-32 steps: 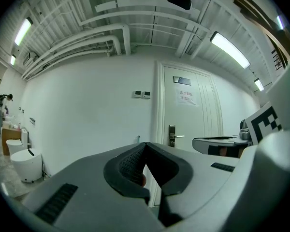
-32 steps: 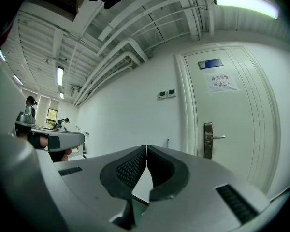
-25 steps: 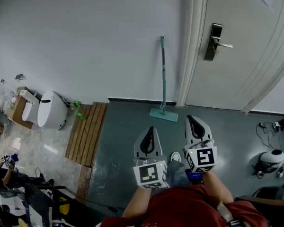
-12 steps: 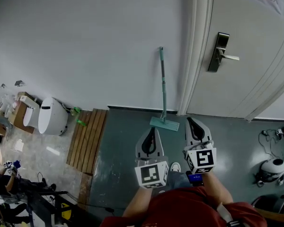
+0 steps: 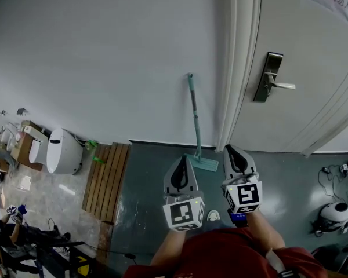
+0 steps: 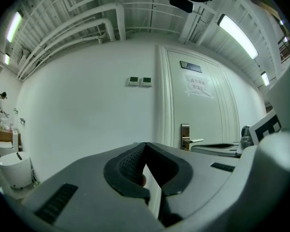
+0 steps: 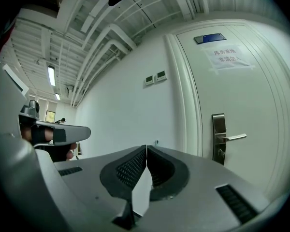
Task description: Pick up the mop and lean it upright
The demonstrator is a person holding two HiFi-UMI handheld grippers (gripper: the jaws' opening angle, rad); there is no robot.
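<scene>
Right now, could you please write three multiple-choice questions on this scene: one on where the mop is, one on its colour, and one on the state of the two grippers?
1. Where is the mop?
A. Lying flat on the floor
B. Leaning upright on the wall, just left of the door frame
C. Hanging from the door handle

2. What colour is the mop's handle?
A. Red
B. Teal green
C. Yellow

3. How do the left gripper and the right gripper stand?
A. Both shut, nothing between the jaws
B. Both wide open
C. Both shut on the mop

Answers:
1 B: the head view shows the handle standing against the wall beside the frame.
2 B: handle and head both look teal.
3 A: in each gripper view the tips meet with nothing between them.
</scene>
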